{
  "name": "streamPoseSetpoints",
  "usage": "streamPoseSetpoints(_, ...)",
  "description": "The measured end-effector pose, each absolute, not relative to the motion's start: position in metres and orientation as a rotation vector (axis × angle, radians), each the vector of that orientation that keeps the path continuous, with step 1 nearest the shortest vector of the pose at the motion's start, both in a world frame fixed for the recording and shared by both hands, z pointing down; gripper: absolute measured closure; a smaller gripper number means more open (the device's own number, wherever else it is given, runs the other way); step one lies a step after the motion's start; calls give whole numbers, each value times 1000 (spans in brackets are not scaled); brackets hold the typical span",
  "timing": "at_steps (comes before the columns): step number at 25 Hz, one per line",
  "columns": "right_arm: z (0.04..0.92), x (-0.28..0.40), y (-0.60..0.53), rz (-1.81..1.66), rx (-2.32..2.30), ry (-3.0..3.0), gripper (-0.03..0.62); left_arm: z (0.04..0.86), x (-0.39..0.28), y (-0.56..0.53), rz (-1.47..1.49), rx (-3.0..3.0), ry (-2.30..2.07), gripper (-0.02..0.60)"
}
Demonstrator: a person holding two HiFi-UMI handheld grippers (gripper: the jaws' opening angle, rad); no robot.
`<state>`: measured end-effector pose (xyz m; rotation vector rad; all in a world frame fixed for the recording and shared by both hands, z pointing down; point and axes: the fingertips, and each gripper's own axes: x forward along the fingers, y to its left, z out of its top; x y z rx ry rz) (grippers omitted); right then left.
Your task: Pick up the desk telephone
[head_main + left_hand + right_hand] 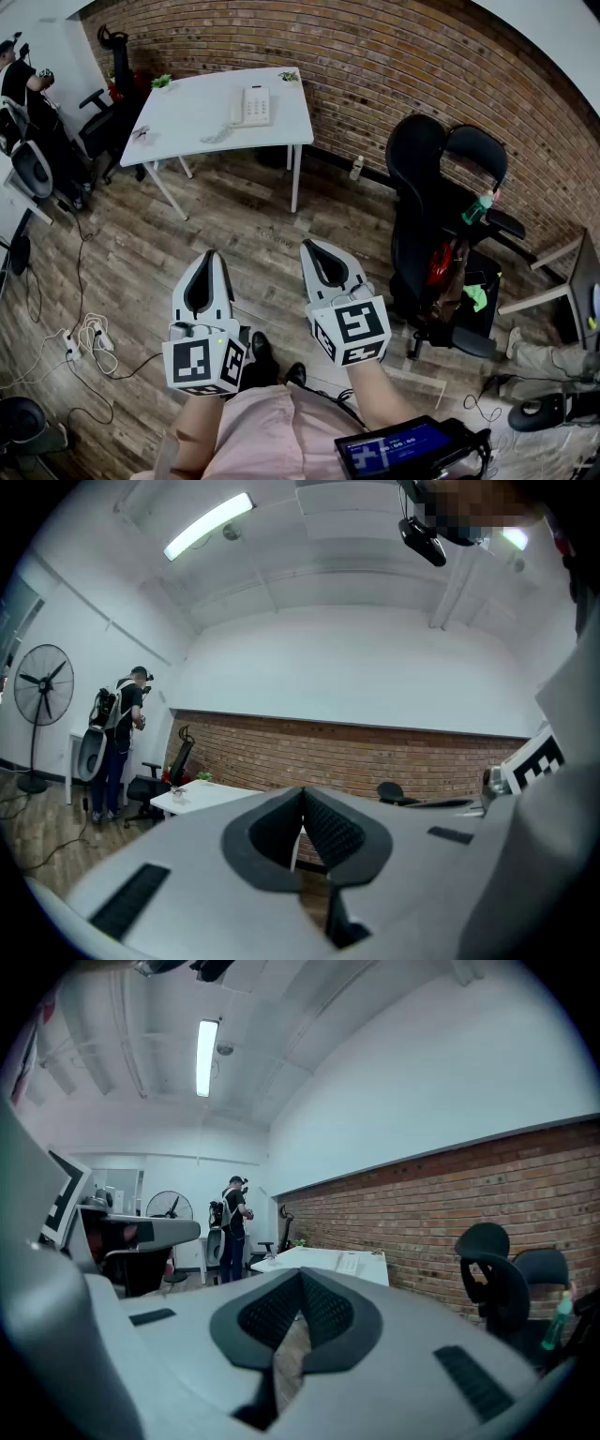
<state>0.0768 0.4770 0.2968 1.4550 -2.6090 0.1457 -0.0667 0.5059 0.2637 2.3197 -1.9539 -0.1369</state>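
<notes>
The brick wall [394,66] curves across the top of the head view, with the wooden floor [234,225] spreading below it down to where the person stands. At the upper left of that view sits a white counter [192,127] on thin legs. A black office chair [431,206] stands at the right, with a green bottle [478,208] on it.

Low in the middle of the frame are the two tools. The left tongs [211,255] and the right tongs [309,246] are side by side, both pointing up the picture toward the counter. Each has its jaws pressed fully together with nothing between them, and each one's own view shows dark ribbed pads meeting in a seam.

The desk telephone [253,105] lies on the counter toward its upper right corner, its cord trailing to the left. It is well apart from both tongs, with open floor between.

From where I stand the job looks hardly begun. No approach has been made, no jaw is open, and the phone sits untouched. What is left, I would judge, is to walk up to the counter, spread one pair of tongs, close on the phone and lift it.

As for writing, each cube shows only black-and-white square markers. A small blue screen [394,448] at the bottom right shows pale figures too small to read. No brand can be made out on the phone.
</notes>
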Motion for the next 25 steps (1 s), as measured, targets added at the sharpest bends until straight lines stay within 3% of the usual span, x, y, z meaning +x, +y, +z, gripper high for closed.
streamPoseSetpoints(10,302,94,477,194,1514,-2597,592,266,-61,513,-145,2283,-2011,566)
streamPoseSetpoints(11,302,96,476,208,1520,-2594,577,266,-59,513,-164,2287,-1988,495)
streamPoseSetpoints(12,302,96,475,217,1514,-2596,434,266,-57,514,-180,2289,-1965,408)
streamPoseSetpoints(13,301,97,474,218,1506,-2601,384,266,-56,515,-191,2286,-1956,397)
streamPoseSetpoints(25,312,103,434,174,1500,-2572,381,280,-65,472,-182,2247,-1983,374)
